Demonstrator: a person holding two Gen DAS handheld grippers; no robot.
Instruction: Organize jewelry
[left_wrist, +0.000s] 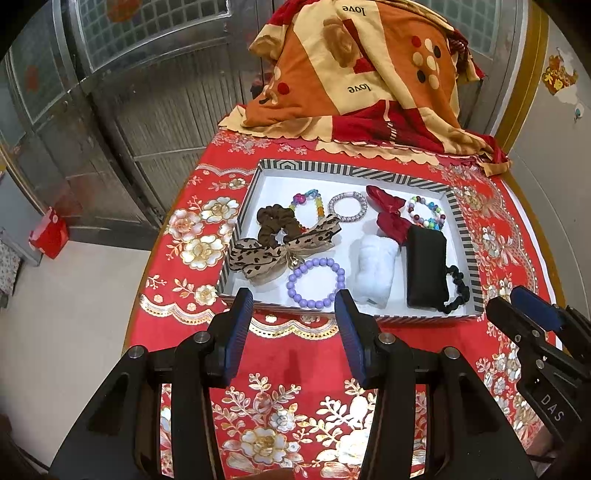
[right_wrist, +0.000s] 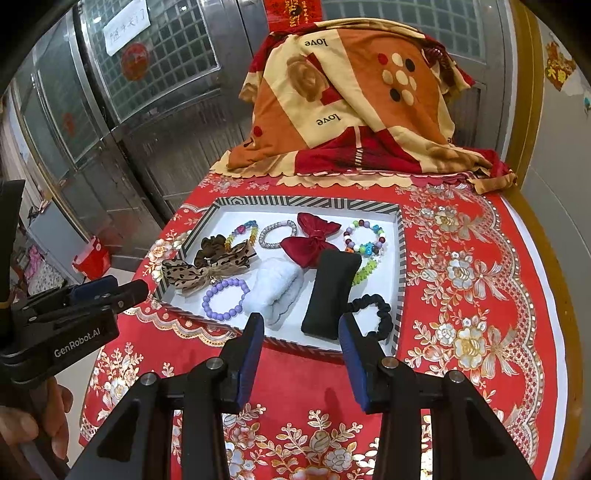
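Observation:
A striped-rim white tray (left_wrist: 463, 236) (right_wrist: 400, 258) sits on the red table. It holds a purple bead bracelet (left_wrist: 316, 282) (right_wrist: 225, 297), a leopard bow (left_wrist: 273, 251) (right_wrist: 207, 271), a brown scrunchie (left_wrist: 273, 221), a silver bracelet (left_wrist: 347, 206) (right_wrist: 277, 230), a red bow (left_wrist: 388, 210) (right_wrist: 314, 240), a white cloth roll (left_wrist: 373, 269) (right_wrist: 275, 288), a black pad (left_wrist: 426, 266) (right_wrist: 328, 295), a black scrunchie (left_wrist: 460, 291) (right_wrist: 376, 314) and coloured bead bracelets (left_wrist: 426, 212) (right_wrist: 364, 236). My left gripper (left_wrist: 293, 325) is open and empty just before the tray's near rim. My right gripper (right_wrist: 301, 343) is open and empty at the near rim.
A red floral tablecloth (left_wrist: 295, 406) (right_wrist: 461, 295) covers the table. A folded orange and red blanket (left_wrist: 369, 81) (right_wrist: 351, 99) lies at the far end. Metal doors stand behind on the left. A red bag (left_wrist: 50, 234) sits on the floor left.

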